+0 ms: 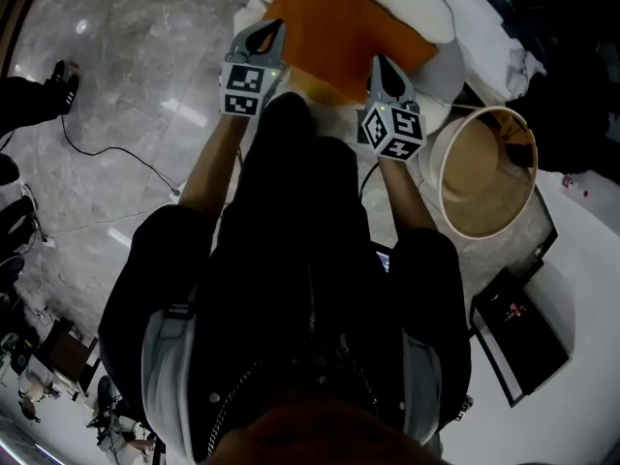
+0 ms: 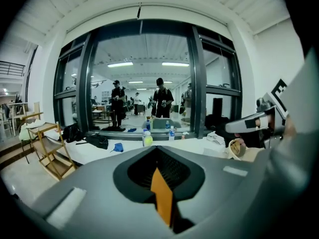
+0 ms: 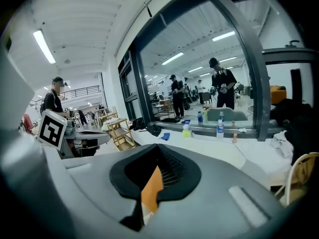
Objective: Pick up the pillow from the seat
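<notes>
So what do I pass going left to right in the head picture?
Black cable → left gripper → right gripper → round tan tub → black box. Both grippers pinch the orange pillow.

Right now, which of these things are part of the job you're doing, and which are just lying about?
Part of the job:
- orange pillow, pinched by the left gripper and the right gripper
- white seat beneath it

Just lying about:
- round basket
- black box
- cable on the floor
- bottles on the ledge
</notes>
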`<state>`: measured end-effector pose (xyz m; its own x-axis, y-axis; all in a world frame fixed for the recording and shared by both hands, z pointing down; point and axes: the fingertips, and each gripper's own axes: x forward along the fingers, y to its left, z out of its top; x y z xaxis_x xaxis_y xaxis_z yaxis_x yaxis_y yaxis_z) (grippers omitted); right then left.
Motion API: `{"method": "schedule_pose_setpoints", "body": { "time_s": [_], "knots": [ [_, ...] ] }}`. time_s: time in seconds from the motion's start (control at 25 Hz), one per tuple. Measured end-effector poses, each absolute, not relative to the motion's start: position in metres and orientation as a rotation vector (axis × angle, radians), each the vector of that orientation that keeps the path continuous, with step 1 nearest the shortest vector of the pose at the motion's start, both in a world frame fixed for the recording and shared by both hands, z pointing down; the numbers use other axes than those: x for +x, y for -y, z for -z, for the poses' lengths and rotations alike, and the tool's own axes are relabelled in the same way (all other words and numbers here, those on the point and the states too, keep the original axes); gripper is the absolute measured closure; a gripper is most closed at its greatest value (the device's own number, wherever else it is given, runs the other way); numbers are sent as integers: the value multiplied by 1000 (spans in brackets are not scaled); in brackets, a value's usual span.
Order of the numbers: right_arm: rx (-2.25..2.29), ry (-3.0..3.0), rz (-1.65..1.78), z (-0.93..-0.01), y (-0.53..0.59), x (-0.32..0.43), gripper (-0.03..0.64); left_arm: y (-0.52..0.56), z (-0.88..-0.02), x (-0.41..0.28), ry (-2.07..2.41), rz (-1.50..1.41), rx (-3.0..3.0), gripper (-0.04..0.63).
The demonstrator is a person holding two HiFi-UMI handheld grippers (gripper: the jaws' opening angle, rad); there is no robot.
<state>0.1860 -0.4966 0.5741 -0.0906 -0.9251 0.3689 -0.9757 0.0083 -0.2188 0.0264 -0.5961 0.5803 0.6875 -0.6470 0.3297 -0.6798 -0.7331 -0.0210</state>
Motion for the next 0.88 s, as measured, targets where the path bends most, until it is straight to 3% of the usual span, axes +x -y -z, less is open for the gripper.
{"method": "schedule_pose_setpoints", "body": {
  "time_s": [0.88],
  "knots": [
    [2247,2129,-381,-781,489,290,614,649,-783,19,1300,-376,2919,584]
  ]
}}
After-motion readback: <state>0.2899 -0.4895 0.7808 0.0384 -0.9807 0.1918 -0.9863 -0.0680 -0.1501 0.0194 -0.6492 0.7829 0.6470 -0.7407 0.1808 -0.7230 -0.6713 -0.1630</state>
